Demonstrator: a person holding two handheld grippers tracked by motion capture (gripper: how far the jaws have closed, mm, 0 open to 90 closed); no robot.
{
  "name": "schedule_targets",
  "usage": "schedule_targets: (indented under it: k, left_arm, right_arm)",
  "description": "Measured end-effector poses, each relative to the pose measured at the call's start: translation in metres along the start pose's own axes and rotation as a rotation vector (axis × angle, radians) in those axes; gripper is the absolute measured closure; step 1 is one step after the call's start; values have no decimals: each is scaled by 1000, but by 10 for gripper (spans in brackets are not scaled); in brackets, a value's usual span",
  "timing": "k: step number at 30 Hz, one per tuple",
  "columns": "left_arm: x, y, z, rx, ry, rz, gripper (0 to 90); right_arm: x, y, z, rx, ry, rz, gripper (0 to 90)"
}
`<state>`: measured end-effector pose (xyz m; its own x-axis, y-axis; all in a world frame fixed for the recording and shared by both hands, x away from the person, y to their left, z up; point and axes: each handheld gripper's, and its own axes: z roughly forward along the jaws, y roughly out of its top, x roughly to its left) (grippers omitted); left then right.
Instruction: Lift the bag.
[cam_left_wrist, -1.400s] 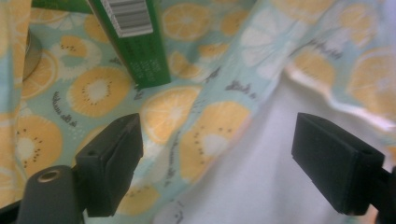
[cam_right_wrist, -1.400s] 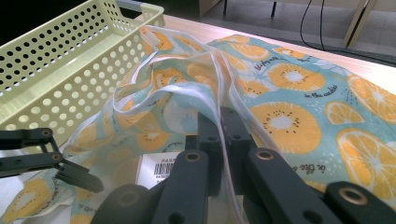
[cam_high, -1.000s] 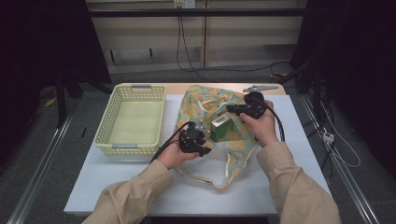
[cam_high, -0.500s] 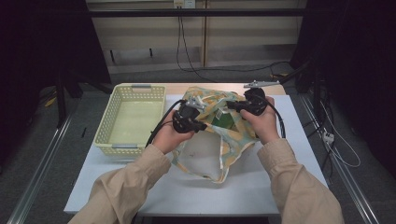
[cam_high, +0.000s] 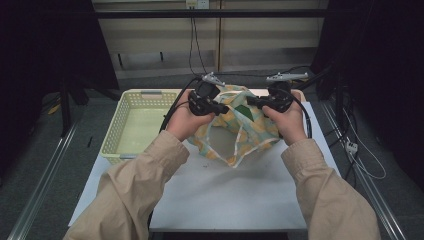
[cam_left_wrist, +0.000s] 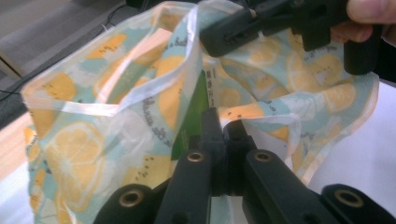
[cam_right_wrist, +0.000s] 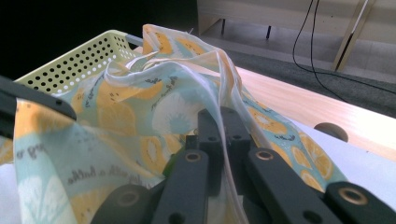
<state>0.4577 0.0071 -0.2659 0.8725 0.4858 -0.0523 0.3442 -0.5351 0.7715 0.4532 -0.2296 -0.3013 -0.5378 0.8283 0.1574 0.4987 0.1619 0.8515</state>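
Two grippers, left gripper (cam_high: 220, 107) and right gripper (cam_high: 252, 101), each clamp the lemon-print bag (cam_high: 239, 131) above the tabletop's (cam_high: 225, 195) far edge, beside the yellow basket (cam_high: 131, 125).

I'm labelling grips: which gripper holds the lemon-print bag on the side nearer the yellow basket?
The left gripper: it pinches the bag on the edge facing the basket; the right gripper holds the far edge.

Green item (cam_left_wrist: 194, 116) inside bag (cam_high: 250, 130): mostly hidden by fabric, can't tell what it is. Bag print text (cam_right_wrist: 88, 179) blurred, cut by folds. Basket (cam_high: 132, 125) partly behind left arm.
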Motion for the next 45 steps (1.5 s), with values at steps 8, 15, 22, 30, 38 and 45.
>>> schedule_targets:
  k: [8, 15, 22, 30, 38, 45]
  left_arm:
    - [5, 31, -18, -28, 53, 5, 900]
    - [10, 56, -28, -69, 99, 13, 900]
    - [18, 67, -28, -115, 114, -16, 900]
    - [25, 72, -36, -153, 131, -28, 900]
    - [23, 68, -32, -130, 112, -15, 900]
    - [22, 61, -25, -93, 103, -15, 900]
  right_arm:
    - [2, 25, -8, -17, -13, -21, 892]
    - [6, 52, -22, -69, -14, -34, 895]
    - [11, 63, -28, -82, -3, -50, 896]
    - [6, 67, -34, -99, -3, -40, 896]
    - [4, 64, -38, -113, 1, -31, 897]
    - [7, 52, -30, -82, 20, -26, 895]
